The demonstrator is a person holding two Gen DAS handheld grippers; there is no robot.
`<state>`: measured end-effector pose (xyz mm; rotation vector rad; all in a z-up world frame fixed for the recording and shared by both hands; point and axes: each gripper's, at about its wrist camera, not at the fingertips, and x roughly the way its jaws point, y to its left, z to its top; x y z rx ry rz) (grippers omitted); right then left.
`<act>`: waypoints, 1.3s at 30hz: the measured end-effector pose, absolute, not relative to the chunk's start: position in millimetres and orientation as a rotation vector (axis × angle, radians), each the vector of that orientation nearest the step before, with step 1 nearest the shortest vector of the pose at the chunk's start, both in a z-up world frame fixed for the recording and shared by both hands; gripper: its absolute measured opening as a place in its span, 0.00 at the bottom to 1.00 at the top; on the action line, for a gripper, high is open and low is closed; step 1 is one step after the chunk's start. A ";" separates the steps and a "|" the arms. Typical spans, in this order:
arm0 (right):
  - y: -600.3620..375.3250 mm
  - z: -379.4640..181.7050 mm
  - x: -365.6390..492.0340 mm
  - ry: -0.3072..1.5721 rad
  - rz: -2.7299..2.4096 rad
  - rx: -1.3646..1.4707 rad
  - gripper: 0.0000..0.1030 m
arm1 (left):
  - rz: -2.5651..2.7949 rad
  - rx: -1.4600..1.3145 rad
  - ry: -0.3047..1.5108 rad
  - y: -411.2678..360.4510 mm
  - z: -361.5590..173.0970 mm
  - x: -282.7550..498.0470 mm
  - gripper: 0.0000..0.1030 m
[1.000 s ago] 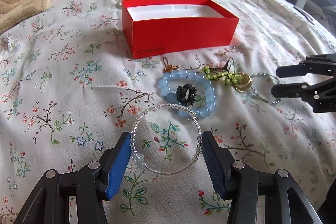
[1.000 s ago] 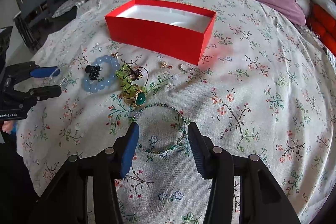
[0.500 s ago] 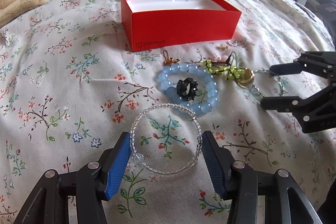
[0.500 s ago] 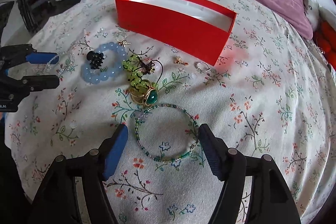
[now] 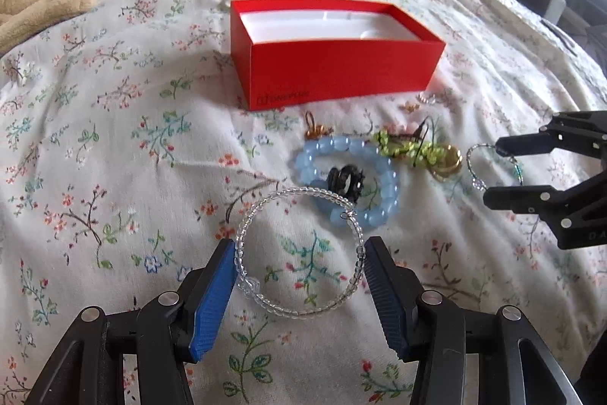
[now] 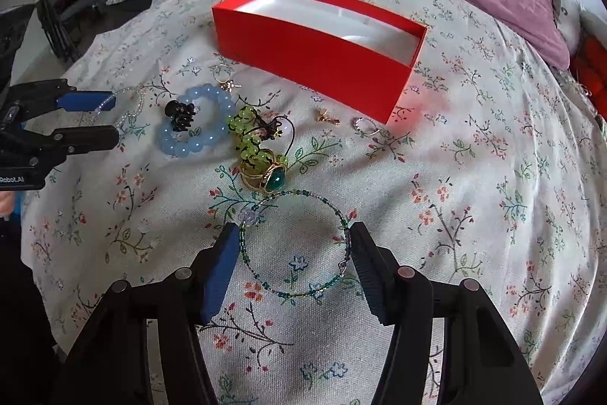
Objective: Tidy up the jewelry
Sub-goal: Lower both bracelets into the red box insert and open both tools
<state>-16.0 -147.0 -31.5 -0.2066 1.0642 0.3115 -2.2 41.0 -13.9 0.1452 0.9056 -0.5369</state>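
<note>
Floral bedspread; red box print blurred; both jaws wide, straddling bead bangles

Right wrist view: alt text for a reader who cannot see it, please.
The right tool brackets a green beaded bangle lying on a floral bedspread. Beyond lie a green-stone ring, a blue bead bracelet and an open red box; the left tool is at left.

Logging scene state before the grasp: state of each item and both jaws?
red box: open, looks empty
clear bead bracelet: flat, between left gripper jaws
green bead bracelet: flat, between right gripper jaws
blue bead bracelet: on bedspread
both jaws: open
</note>
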 end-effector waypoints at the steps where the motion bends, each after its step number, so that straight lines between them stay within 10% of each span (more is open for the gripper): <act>1: -148.2 -29.1 -15.9 1.062 0.311 -0.203 0.60 | -0.538 0.142 0.901 40.5 -12.0 -2.1 0.56; 39: -169.2 23.5 110.2 0.929 0.213 -0.046 0.61 | -0.487 0.120 0.840 -27.8 22.0 117.8 0.56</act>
